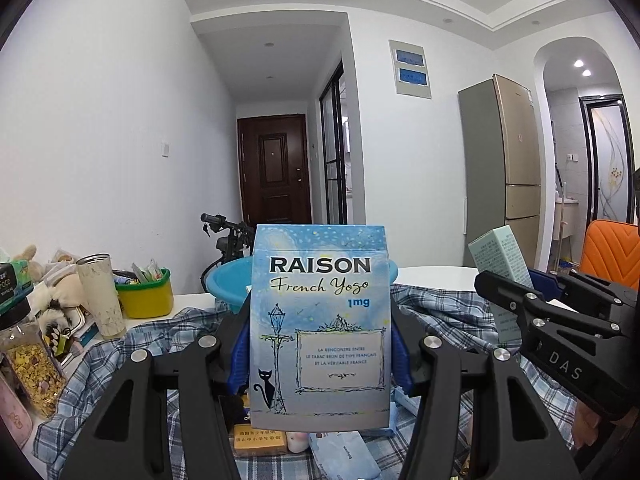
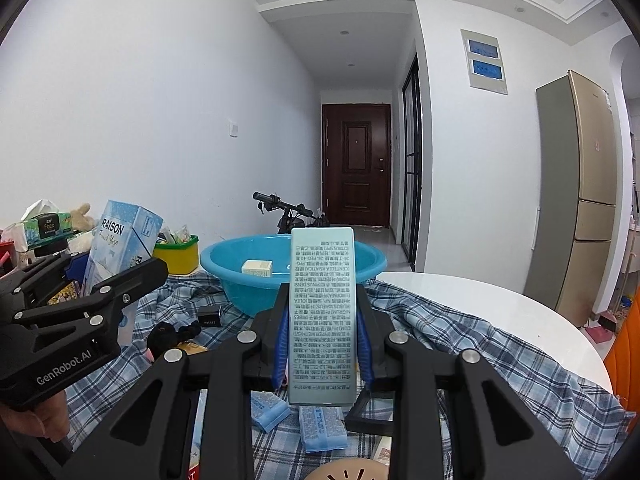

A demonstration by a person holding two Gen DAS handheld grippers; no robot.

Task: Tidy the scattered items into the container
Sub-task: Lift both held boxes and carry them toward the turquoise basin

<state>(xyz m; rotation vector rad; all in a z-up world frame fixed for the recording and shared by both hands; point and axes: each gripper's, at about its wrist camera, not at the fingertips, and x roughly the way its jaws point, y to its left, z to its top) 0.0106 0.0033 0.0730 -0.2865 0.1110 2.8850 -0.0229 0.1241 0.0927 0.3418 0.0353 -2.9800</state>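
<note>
Left wrist view: the left gripper [image 1: 320,360] is clamped on an upright light-blue cardboard carton printed "RAISON French Yogo" [image 1: 320,328]; its blue finger pads [image 1: 239,360] press the carton's two side edges, front face toward the camera.
Right wrist view: the right gripper [image 2: 322,356] is closed on a tall, narrow pale-green cardboard box covered in small print [image 2: 322,316], held upright between its blue pads [image 2: 281,344] (the print reads upside down).
Relative position: both held boxes are raised above the cloth; the carton sits to the left of the green box, apart from it, and both are on the near side of the basin.
Container: a round blue plastic basin [image 2: 256,296] stands on the table just beyond the grippers, holding one small cream-coloured box [image 2: 257,267] on its floor.
Scattered items: light-blue packets [image 2: 320,426], a black frame-like piece [image 2: 370,418] and a small black box [image 2: 210,316] lie on the blue-and-white checked cloth [image 2: 460,344] below and beside the grippers.
Edges and room: the white round table [image 2: 500,300] shows bare to the right of the cloth, its rim curving toward the camera.
Left-side clutter: a yellow tub with a green rim [image 1: 146,296], stuffed with packets, stands close beside the basin; a pale metal tumbler [image 1: 102,296] and a clear jar of cereal [image 1: 34,364] crowd the left edge.
</note>
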